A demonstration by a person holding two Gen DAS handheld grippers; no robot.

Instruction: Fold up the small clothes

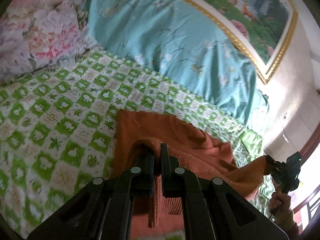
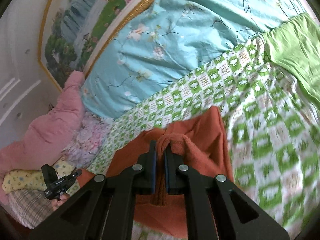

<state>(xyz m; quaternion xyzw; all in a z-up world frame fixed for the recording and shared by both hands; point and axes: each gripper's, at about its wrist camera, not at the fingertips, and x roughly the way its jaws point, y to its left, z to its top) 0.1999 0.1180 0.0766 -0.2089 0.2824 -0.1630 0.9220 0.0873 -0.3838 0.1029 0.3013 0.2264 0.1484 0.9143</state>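
Note:
A rust-orange knitted garment (image 1: 180, 140) hangs between both grippers over the green-and-white checked bedspread (image 1: 60, 110). My left gripper (image 1: 157, 150) is shut on one bunched edge of it. The right gripper also shows in the left wrist view (image 1: 268, 160), far right, holding the other edge. In the right wrist view my right gripper (image 2: 161, 146) is shut on a bunched fold of the garment (image 2: 196, 132), which drapes down onto the bedspread (image 2: 270, 140). The left gripper also shows in the right wrist view (image 2: 79, 173), at lower left, holding the cloth.
A turquoise floral quilt (image 1: 170, 40) is heaped behind, against a gold-framed landscape picture (image 1: 250, 20). Pink and floral pillows (image 1: 40, 30) lie at one end. A green cloth (image 2: 296, 50) lies on the bed at the right. Pink bedding (image 2: 50, 124) and a plaid pillow (image 2: 26, 206) sit at the left.

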